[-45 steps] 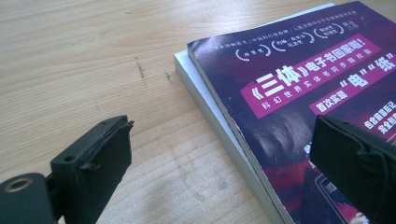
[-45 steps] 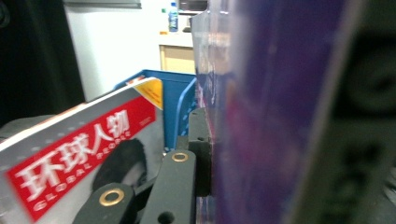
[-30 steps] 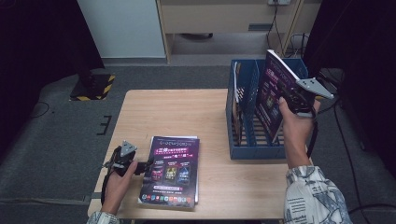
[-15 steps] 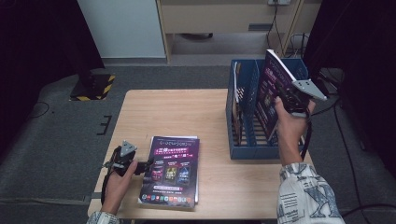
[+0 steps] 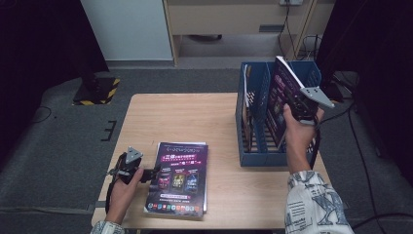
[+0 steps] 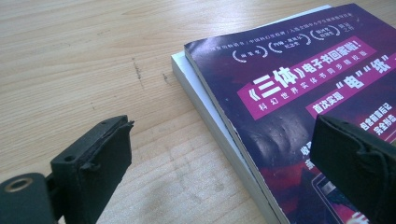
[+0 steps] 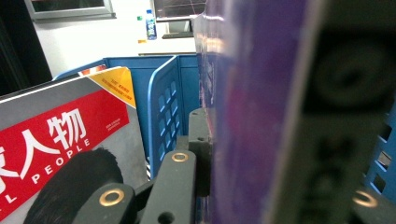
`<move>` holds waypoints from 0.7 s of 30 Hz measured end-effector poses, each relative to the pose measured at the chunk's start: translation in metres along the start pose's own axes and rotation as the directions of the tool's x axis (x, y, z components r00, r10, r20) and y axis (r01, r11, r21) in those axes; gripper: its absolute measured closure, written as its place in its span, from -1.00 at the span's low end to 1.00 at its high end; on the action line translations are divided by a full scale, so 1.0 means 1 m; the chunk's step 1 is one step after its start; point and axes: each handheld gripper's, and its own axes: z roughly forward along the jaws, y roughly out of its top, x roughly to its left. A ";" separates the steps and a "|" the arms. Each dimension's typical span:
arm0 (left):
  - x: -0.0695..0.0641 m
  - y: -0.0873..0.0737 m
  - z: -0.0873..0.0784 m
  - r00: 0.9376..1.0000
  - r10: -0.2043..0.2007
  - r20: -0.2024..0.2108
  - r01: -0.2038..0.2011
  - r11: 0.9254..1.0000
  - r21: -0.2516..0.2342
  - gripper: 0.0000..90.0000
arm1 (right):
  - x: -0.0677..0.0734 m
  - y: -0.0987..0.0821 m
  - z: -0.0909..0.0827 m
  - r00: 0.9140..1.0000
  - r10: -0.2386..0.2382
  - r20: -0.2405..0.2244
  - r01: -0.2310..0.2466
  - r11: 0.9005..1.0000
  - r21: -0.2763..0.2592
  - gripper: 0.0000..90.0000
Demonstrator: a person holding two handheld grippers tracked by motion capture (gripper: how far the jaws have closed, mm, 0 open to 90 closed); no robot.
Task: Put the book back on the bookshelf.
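From above we face the table (image 5: 146, 122); 2 close gripper cameras share its magazines (image 6: 299, 93) and blue rack (image 7: 168, 98).

The person is wearing a white shirt with a dark scribbled pattern, its sleeve (image 5: 311, 202) showing at the right arm. Each black tool, left tool (image 5: 155, 171) and right tool (image 5: 285, 105), is carrying a grey three-cornered plate and trailing a dark cable. Brass-ringed holes are showing on the right tool's black jaw arms.
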 end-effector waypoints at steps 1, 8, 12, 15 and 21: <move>0.000 0.000 0.000 1.000 0.000 0.000 0.000 1.000 0.000 -0.89 | 0.000 0.000 0.000 1.000 0.000 0.000 0.000 1.000 0.000 0.84; 0.000 0.000 0.000 1.000 -0.003 0.001 0.003 1.000 -0.001 -0.89 | 0.002 -0.007 0.003 1.000 -0.019 -0.005 0.019 1.000 -0.006 0.84; 0.000 0.000 0.000 1.000 -0.004 0.001 0.004 1.000 -0.001 -0.89 | 0.005 -0.010 0.005 1.000 -0.029 0.001 0.029 1.000 -0.009 0.84; 0.000 0.000 0.000 1.000 -0.004 0.002 0.004 1.000 -0.002 -0.89 | 0.006 -0.012 0.006 0.999 -0.033 0.002 0.034 0.999 -0.008 0.84; 0.000 0.000 0.000 1.000 -0.003 0.003 0.003 1.000 -0.002 -0.89 | 0.007 -0.015 0.009 0.998 -0.065 0.014 0.065 0.998 -0.004 0.84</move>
